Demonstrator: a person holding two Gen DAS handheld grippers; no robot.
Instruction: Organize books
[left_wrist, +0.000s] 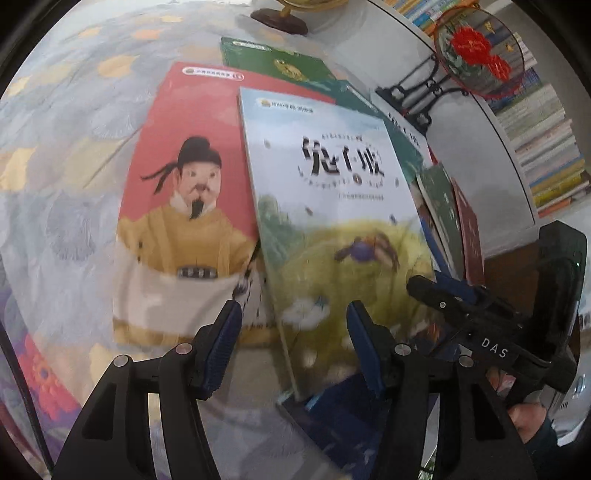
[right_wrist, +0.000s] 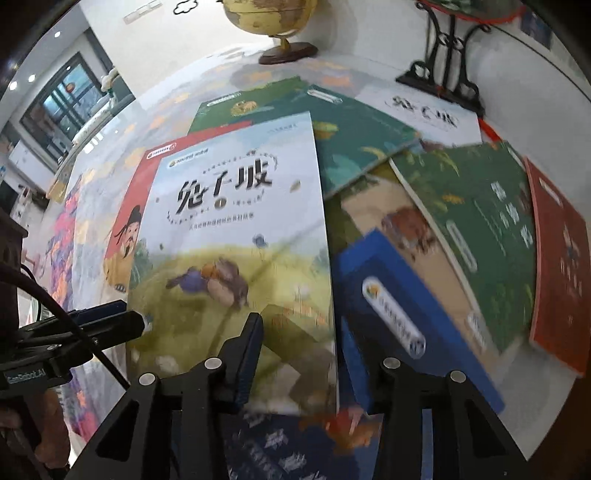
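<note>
A white book with a green meadow cover (left_wrist: 332, 206) (right_wrist: 236, 229) lies on top of a loose spread of books on the table. My left gripper (left_wrist: 295, 345) straddles its near left edge: one blue pad sits left of the edge, the other over the cover, with a clear gap. My right gripper (right_wrist: 306, 339) straddles the right edge, its left finger (right_wrist: 247, 354) over the cover and its other pad hidden behind the book. Both look open. Under the white book lies a red book showing a man in a yellow robe (left_wrist: 192, 177) (right_wrist: 125, 229).
Green books (right_wrist: 351, 136), a blue book (right_wrist: 399, 314) and a dark red book (right_wrist: 561, 266) overlap to the right. At the back stand a globe (right_wrist: 273, 22) and a black stand with a round fan (left_wrist: 469, 48). A full bookshelf (left_wrist: 546, 147) is at the right. A floral cloth (left_wrist: 74, 129) covers the table.
</note>
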